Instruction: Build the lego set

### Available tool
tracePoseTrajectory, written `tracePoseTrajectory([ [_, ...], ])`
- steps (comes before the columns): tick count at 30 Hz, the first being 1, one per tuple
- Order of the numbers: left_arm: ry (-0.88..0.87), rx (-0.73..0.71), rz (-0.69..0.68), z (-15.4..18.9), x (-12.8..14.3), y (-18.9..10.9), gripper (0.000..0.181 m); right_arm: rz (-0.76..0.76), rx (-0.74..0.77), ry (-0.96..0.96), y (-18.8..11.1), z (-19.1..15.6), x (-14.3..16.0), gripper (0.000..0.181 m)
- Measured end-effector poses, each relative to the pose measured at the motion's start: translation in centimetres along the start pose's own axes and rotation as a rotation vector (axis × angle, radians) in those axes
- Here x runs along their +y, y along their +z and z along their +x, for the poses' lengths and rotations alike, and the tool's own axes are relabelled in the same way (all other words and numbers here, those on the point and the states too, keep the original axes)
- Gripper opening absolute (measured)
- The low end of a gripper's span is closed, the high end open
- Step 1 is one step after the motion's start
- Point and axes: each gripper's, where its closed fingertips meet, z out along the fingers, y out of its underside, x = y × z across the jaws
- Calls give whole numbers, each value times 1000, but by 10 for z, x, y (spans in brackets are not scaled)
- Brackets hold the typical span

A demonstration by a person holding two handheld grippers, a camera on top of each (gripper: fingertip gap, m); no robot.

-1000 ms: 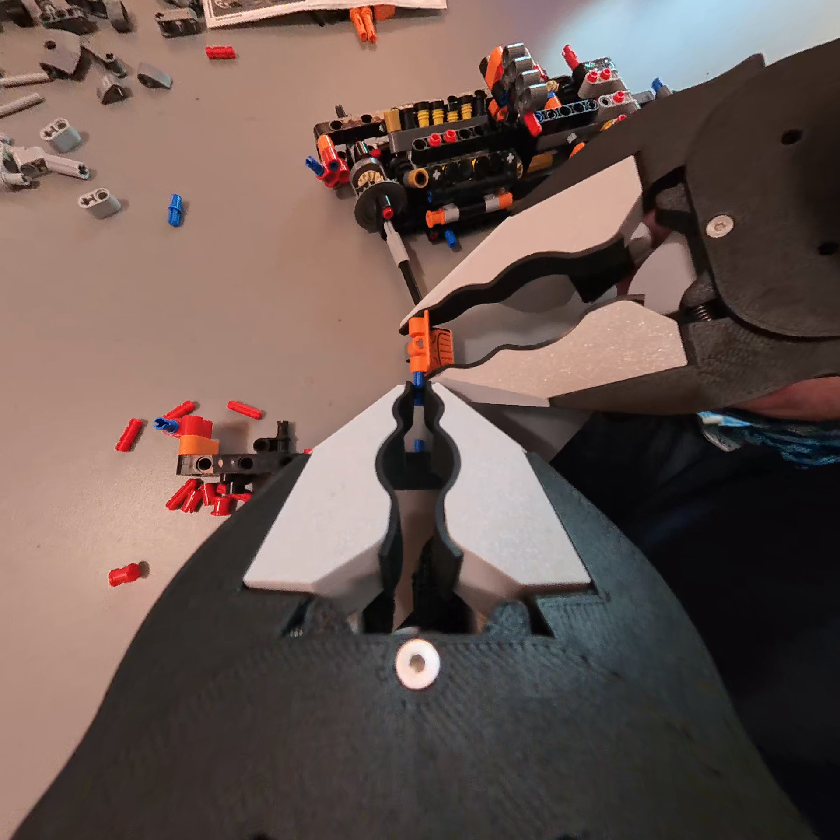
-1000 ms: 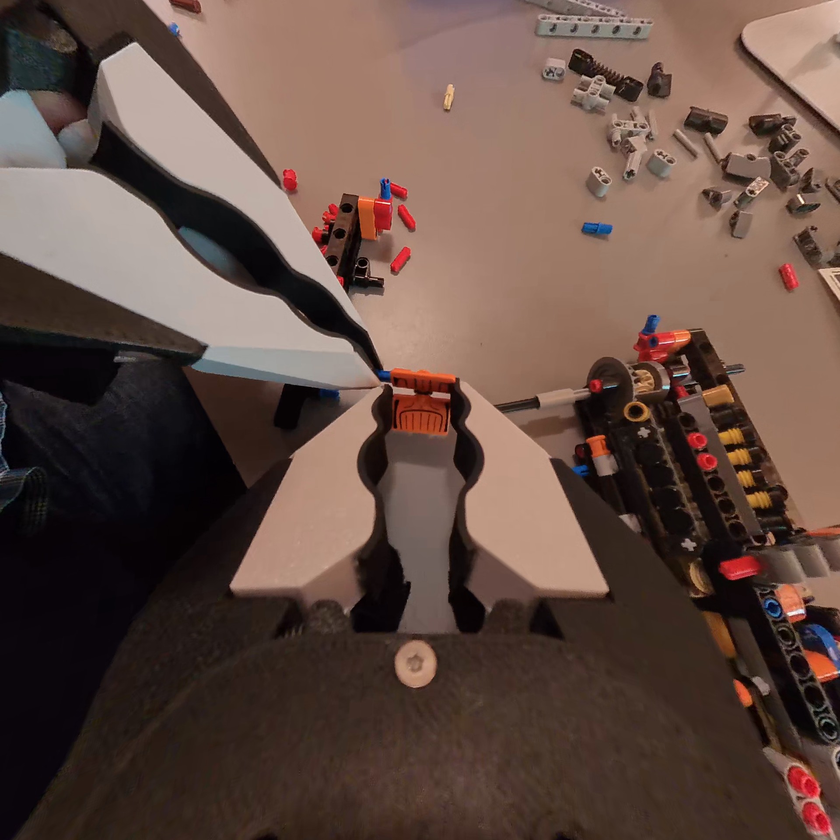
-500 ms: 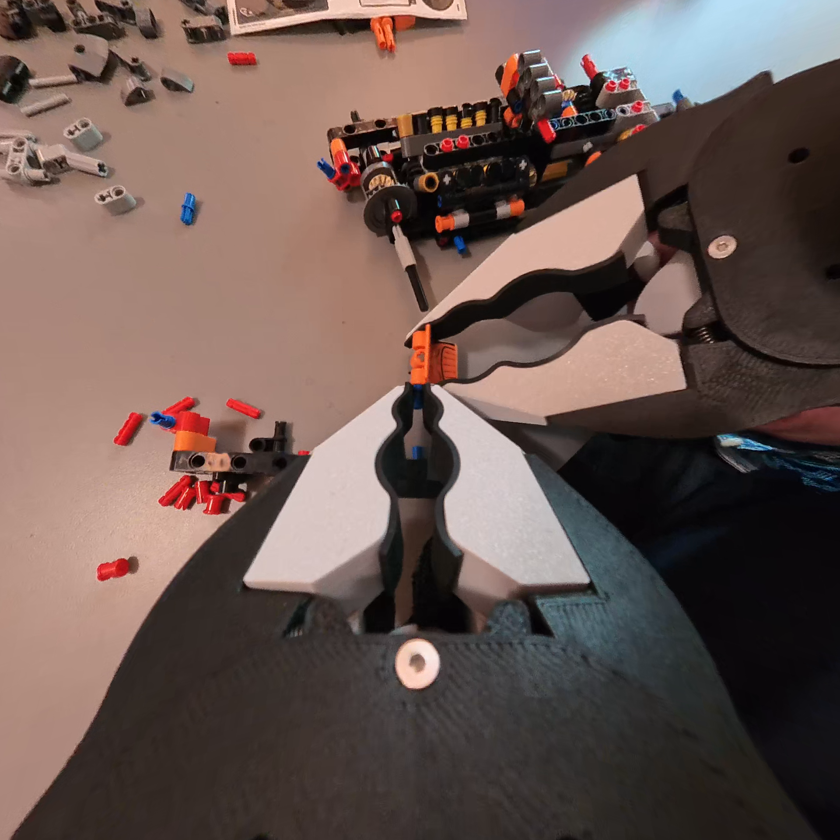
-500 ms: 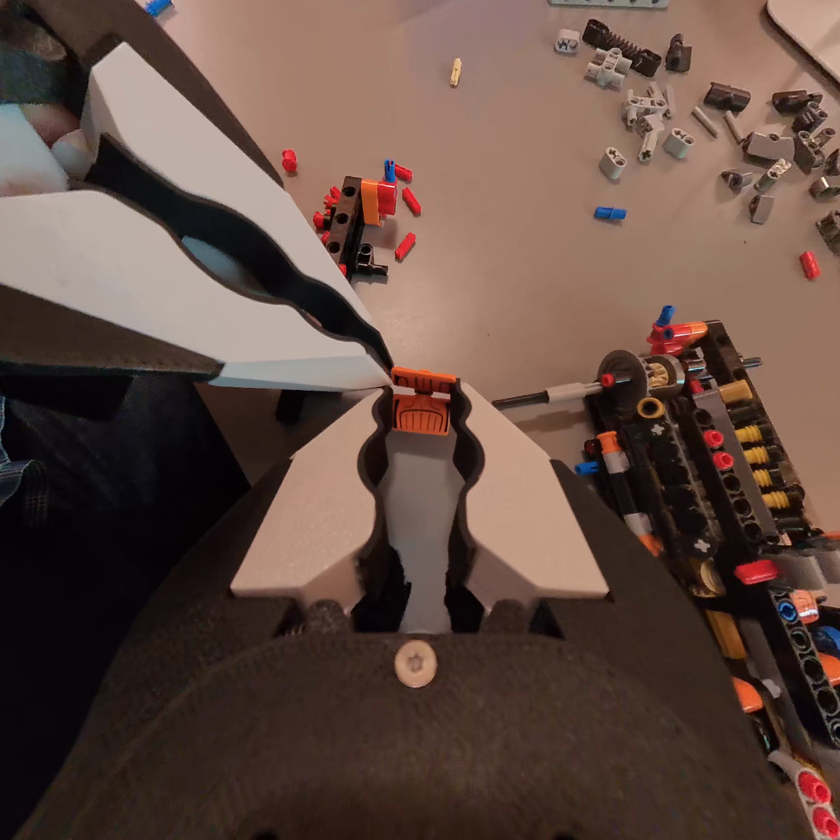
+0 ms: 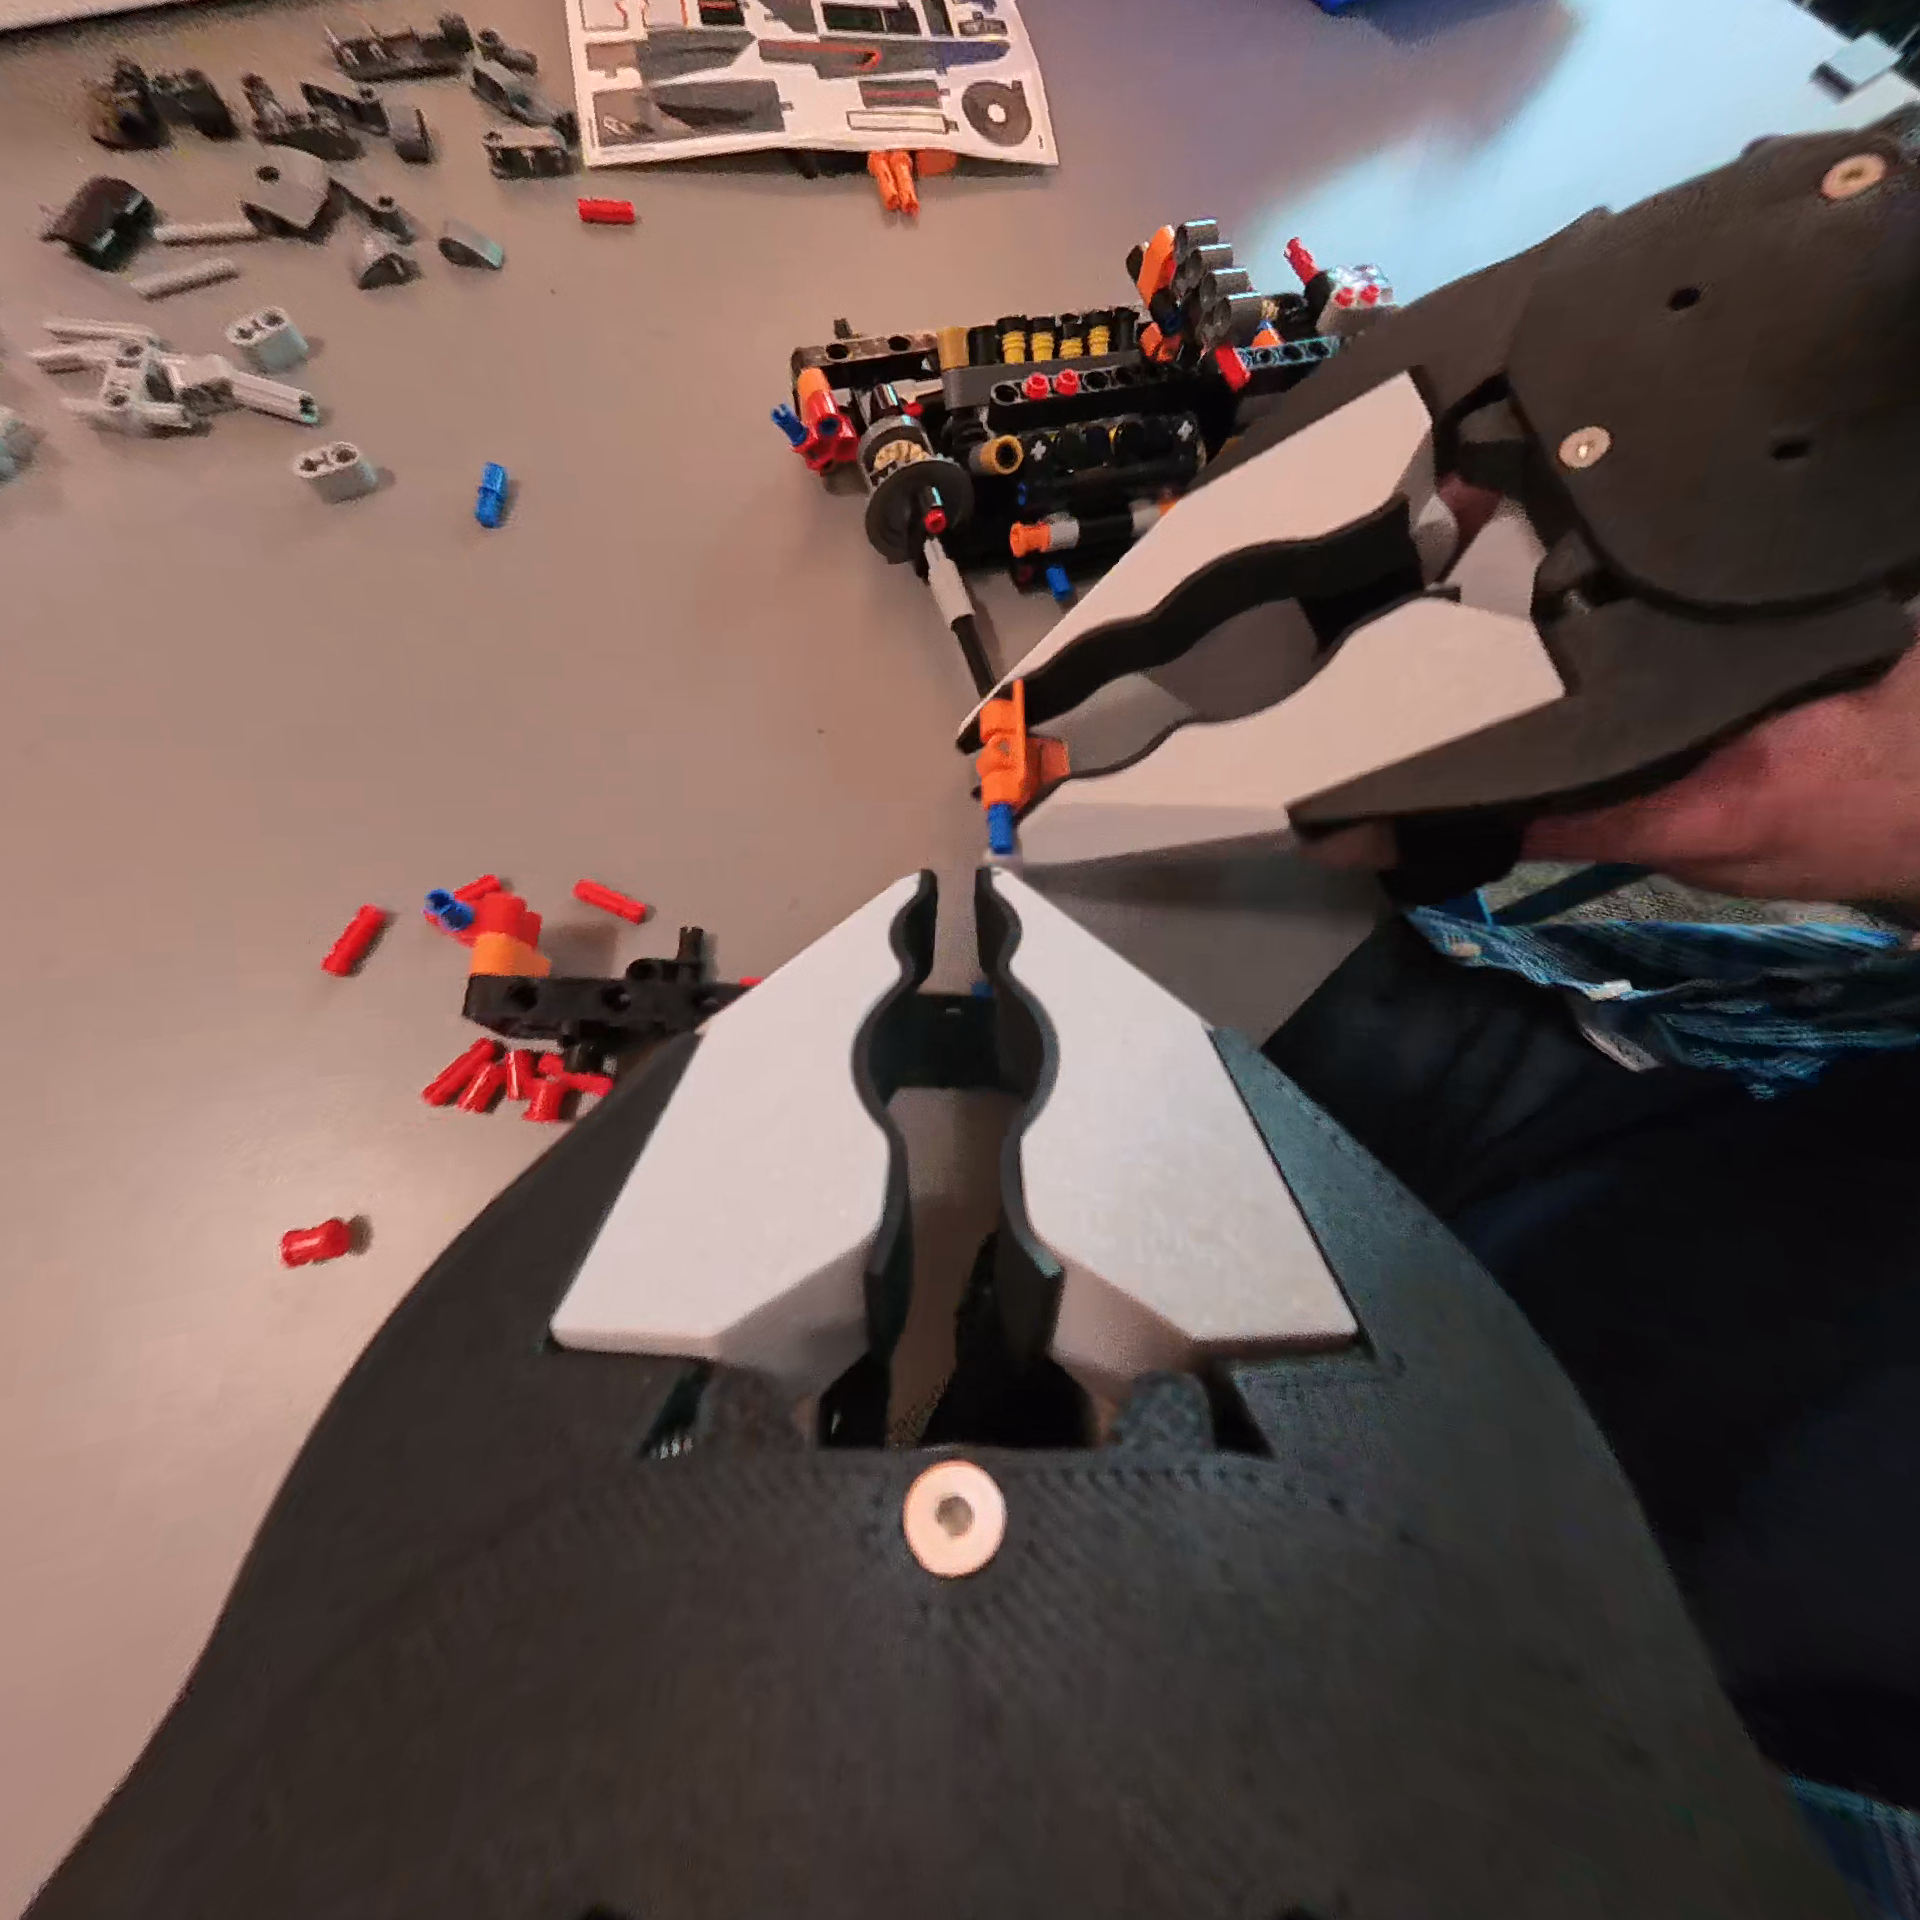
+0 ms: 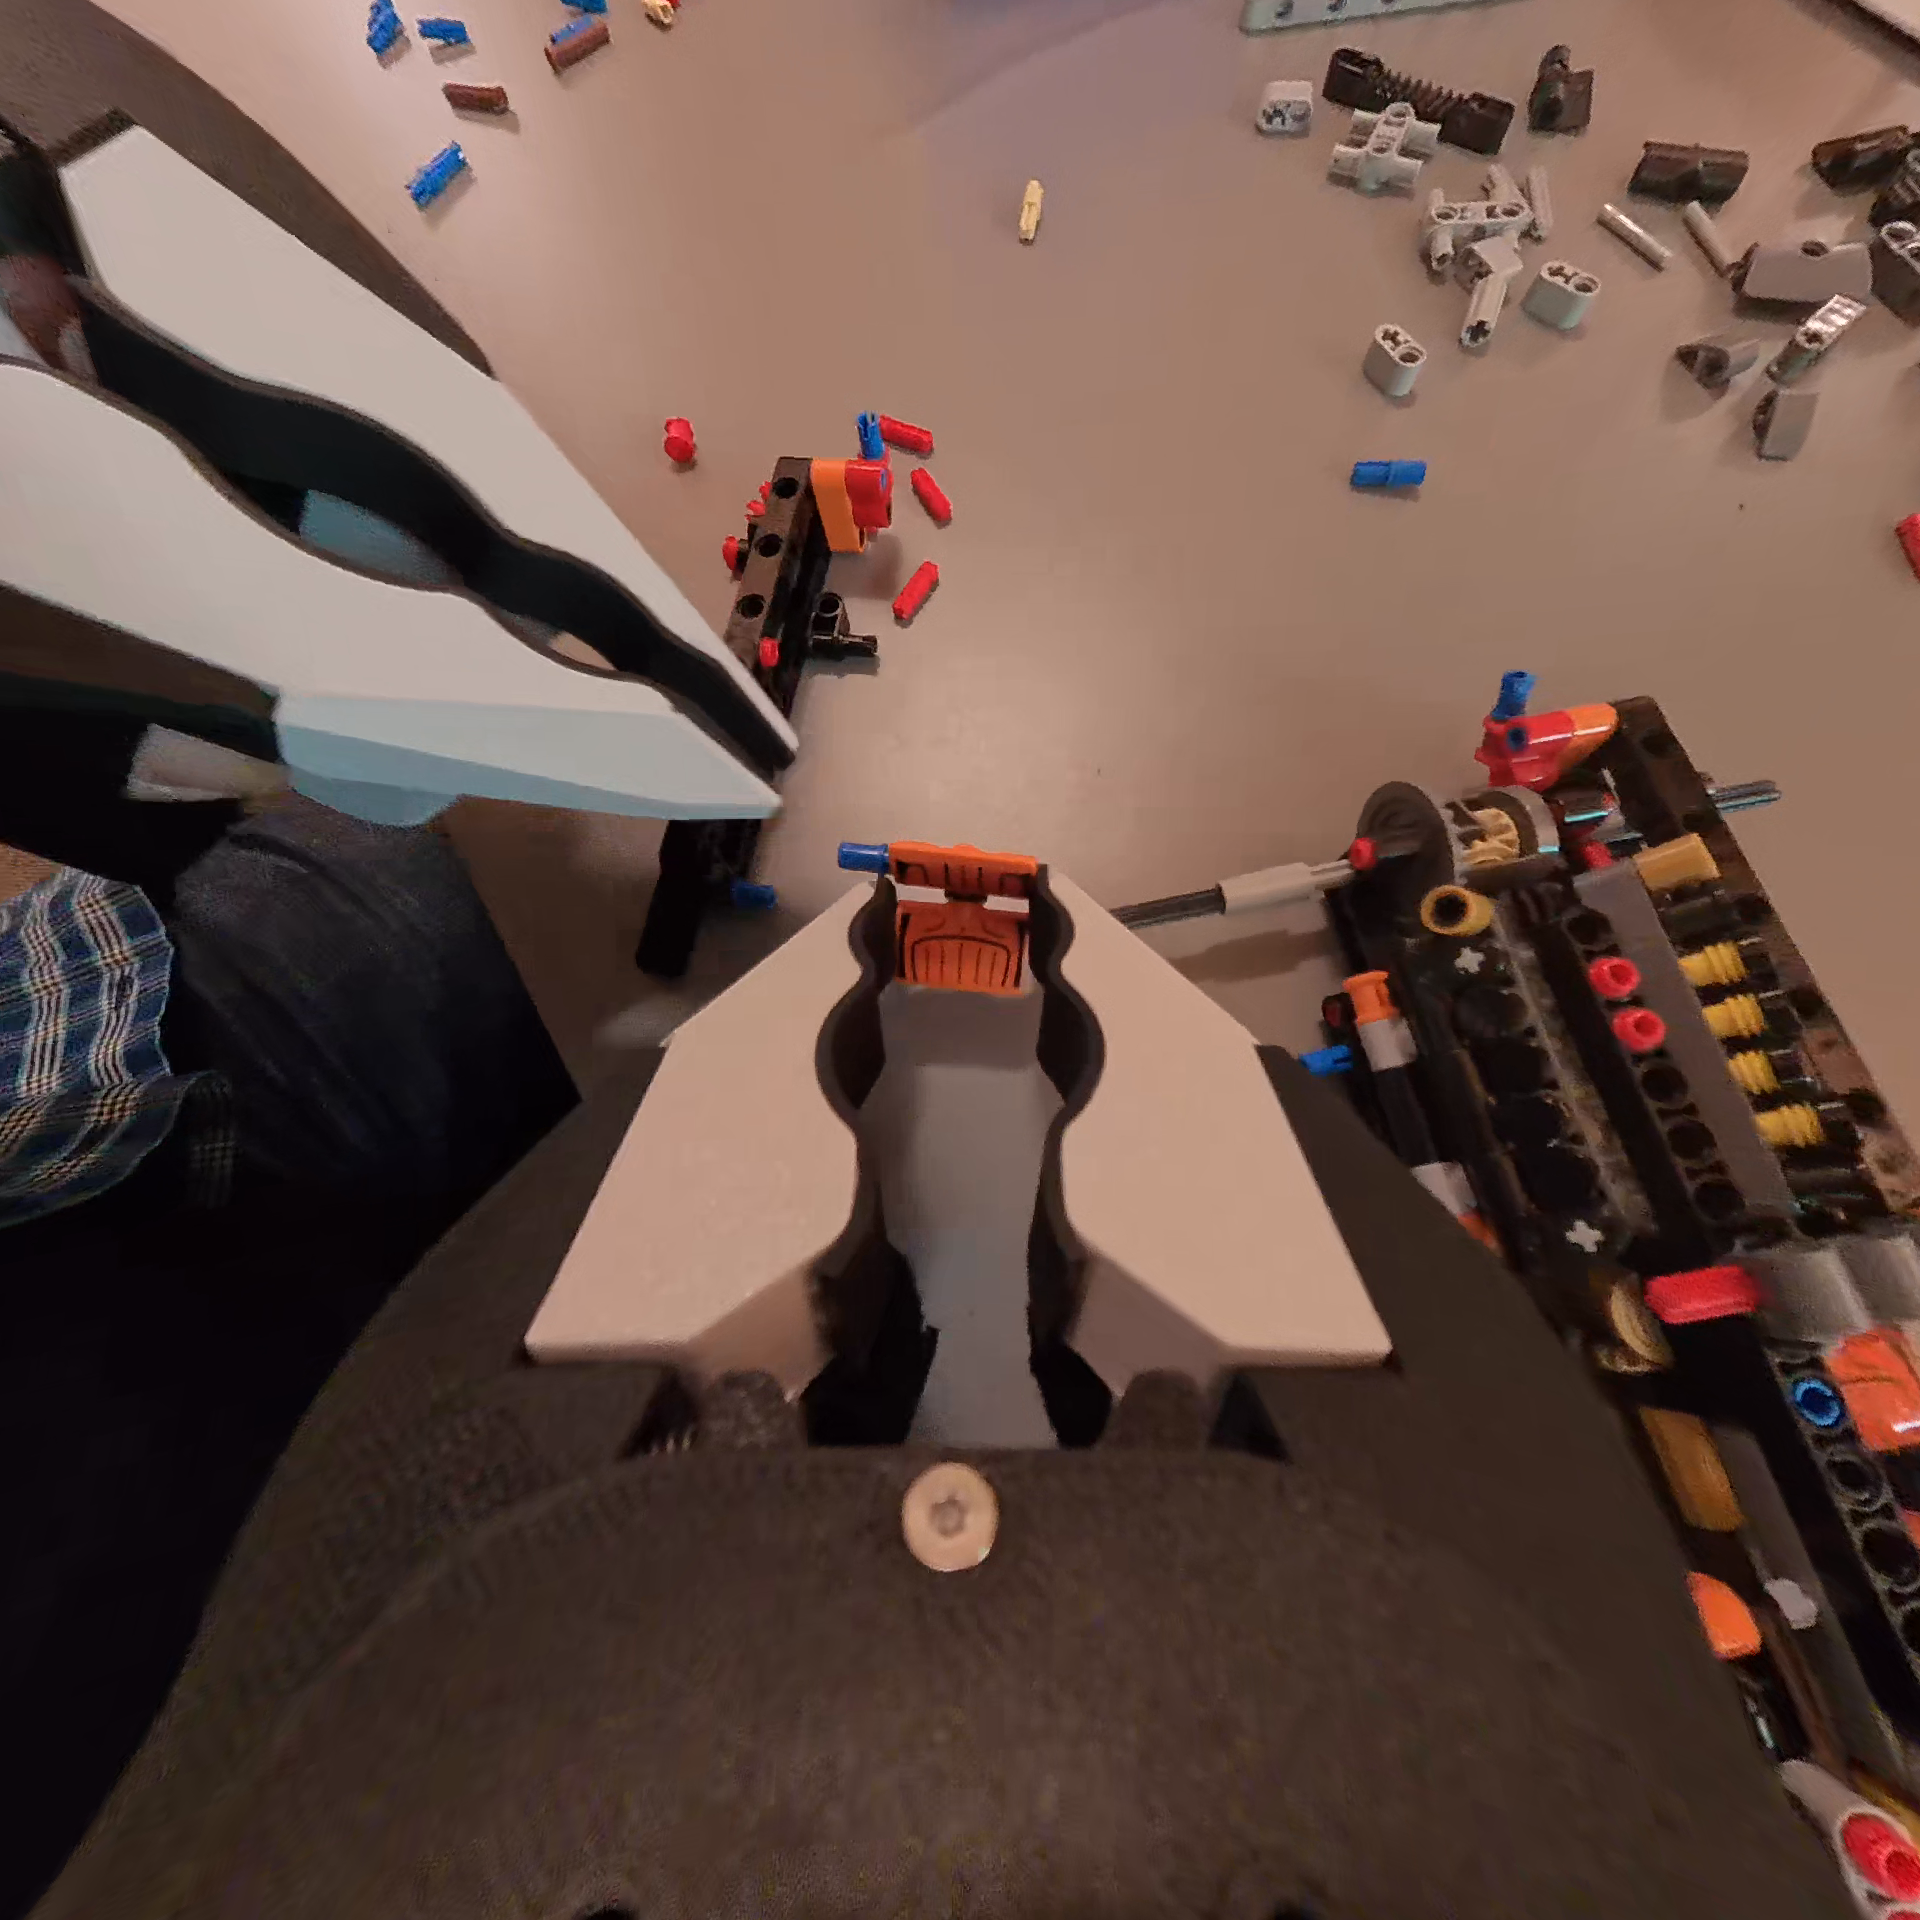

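Two grippers were in use over one table (image 5: 260, 727).

1. The right gripper (image 6: 961, 914) pinched one orange piece (image 6: 961, 940) between its fingertips. One blue pin (image 6: 860, 857) projected from the left end of that piece. In the left wrist view the same piece (image 5: 1006, 743) sat at the tip of the right gripper (image 5: 1023, 764), with the pin (image 5: 1000, 823) pointing down toward the left gripper.
2. The left gripper (image 5: 956, 883) held nothing at its tips. A narrow gap showed between its fingertips. A small clear space separated them from the pin.
3. One partly built model (image 5: 1049, 436) lay on the table beyond the grippers. One thin axle (image 5: 961, 613) stuck out of it toward the orange piece. In the right wrist view the model (image 6: 1621, 1039) ran along the right edge.
4. One small black sub-assembly (image 5: 582, 992) with an orange and red part on it lay left of the left gripper, near the table's front edge. About ten loose red pins (image 5: 499, 1081) lay around it.
5. One loose blue pin (image 5: 490, 494) lay alone on open table, well apart from the model.
6. One instruction sheet (image 5: 810, 78) lay at the far edge. Grey and black parts (image 5: 208, 343), too many and too blurred to count, were scattered at the far left.

Open table lay between the sub-assembly, the lone pin and the model.
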Motion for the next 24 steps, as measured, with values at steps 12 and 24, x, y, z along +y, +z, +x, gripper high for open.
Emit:
tracePoseTrajectory([
  [12,109,25,4,14,6,10,2,-10,-104,22,-2,-9,3,23],
  [24,150,15,-43,18,13,12,0,-49,-77,-53,0,-14,9,22],
])
